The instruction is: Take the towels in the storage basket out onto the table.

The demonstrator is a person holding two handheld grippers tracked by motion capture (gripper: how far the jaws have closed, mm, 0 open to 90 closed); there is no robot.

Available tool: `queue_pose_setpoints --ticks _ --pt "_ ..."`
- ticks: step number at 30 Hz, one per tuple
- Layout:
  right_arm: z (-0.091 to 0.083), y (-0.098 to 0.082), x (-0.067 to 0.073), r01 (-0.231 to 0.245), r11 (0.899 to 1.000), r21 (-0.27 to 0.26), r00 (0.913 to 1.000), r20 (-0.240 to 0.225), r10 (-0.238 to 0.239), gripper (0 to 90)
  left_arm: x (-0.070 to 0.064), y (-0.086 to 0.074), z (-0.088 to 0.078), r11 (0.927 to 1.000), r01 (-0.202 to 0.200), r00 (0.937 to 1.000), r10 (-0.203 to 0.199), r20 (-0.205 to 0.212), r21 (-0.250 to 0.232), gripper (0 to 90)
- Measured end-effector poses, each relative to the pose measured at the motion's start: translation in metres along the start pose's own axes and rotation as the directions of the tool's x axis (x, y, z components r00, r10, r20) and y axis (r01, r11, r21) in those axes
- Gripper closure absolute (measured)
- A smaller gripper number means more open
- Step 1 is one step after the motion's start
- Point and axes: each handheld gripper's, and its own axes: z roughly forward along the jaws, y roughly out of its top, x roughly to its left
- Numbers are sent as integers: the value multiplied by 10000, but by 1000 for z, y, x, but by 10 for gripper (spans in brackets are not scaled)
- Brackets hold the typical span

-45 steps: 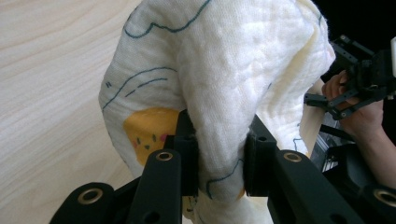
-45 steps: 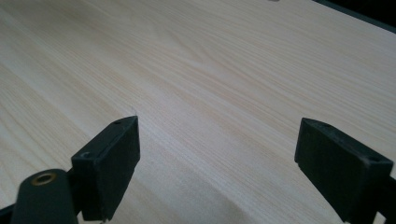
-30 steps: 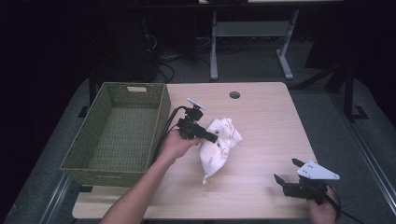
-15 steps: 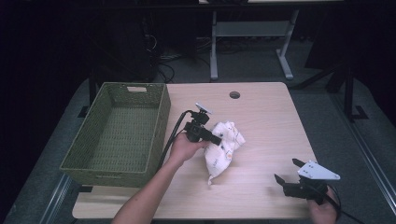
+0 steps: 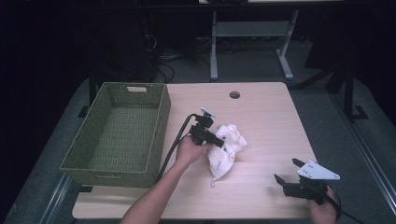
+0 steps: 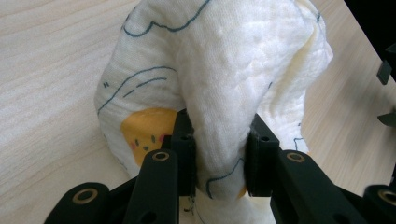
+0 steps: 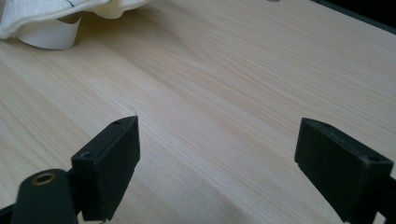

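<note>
A white cloth (image 5: 225, 148) printed with blue lines and a yellow face lies bunched at the middle of the wooden table (image 5: 261, 116). My left gripper (image 5: 219, 143) is shut on a fold of it. In the left gripper view the cloth (image 6: 219, 79) bulges up between the two black pads (image 6: 187, 154), which squeeze it from both sides. My right gripper (image 5: 286, 171) rests near the table's front right corner, jaws wide apart with nothing between them. In the right gripper view its jaws frame bare wood, and the cloth's edge (image 7: 51, 18) shows at the top left.
A green woven basket (image 5: 159, 126) stands empty on the table's left side, close to my left forearm. A round cable hole (image 5: 234, 94) sits near the far edge. A grey desk frame (image 5: 252, 32) stands on the floor beyond.
My left gripper has carried the cloth a little to the right and down toward the table. The right gripper has stayed where it was.
</note>
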Motion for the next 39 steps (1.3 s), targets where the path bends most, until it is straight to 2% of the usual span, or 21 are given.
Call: queue_pose_setpoints --ticks 11,20,27,39 --pt "0 0 0 4 10000 3 10000 3 -4 137 -1 -3 6 10000 0 10000 0 -27 -56 686" --pt "0 0 1 -32 10000 -19 10000 9 32 137 -3 -5 12 9999 -154 9998 154 -139 30 624" --pt "0 0 1 -34 10000 3 10000 4 34 137 -2 -8 10 9999 -80 9999 78 -143 -153 603" --pt "0 0 1 -15 10000 39 10000 5 15 137 -8 -9 -1 9976 -419 9987 402 -307 -558 517"
